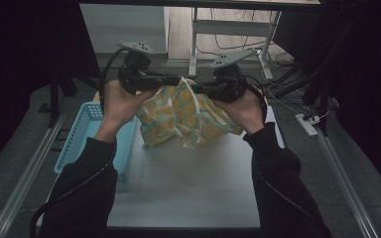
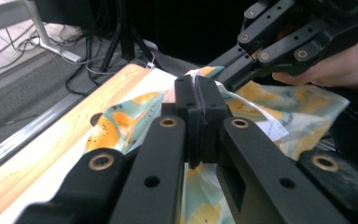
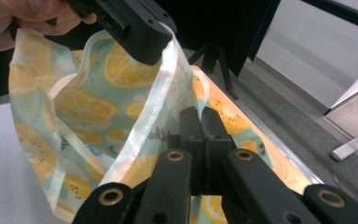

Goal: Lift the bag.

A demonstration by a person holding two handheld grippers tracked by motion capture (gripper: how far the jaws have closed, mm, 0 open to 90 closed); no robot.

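Observation:
A thin bag (image 1: 188, 116) printed with yellow lemon slices on pale green hangs above the white tabletop (image 1: 188, 188), its lower end near the surface. My left gripper (image 1: 176, 79) pinches the bag's top rim from the left, my right gripper (image 1: 197, 89) from the right, tips close together. In the left gripper view the black jaws (image 2: 201, 100) are shut on the rim of the bag (image 2: 130, 119), with the right gripper (image 2: 240, 70) just beyond. In the right gripper view the jaws (image 3: 204, 126) are shut on the bag's rim (image 3: 88, 107), whose mouth gapes toward the left gripper (image 3: 140, 42).
A light blue slotted basket (image 1: 87, 134) stands at the table's left side, under my left forearm. The table's far edge shows bare wood (image 2: 28, 163). Beyond it are desk legs (image 1: 193, 44), cables and a power strip (image 1: 307, 124) on the grey floor.

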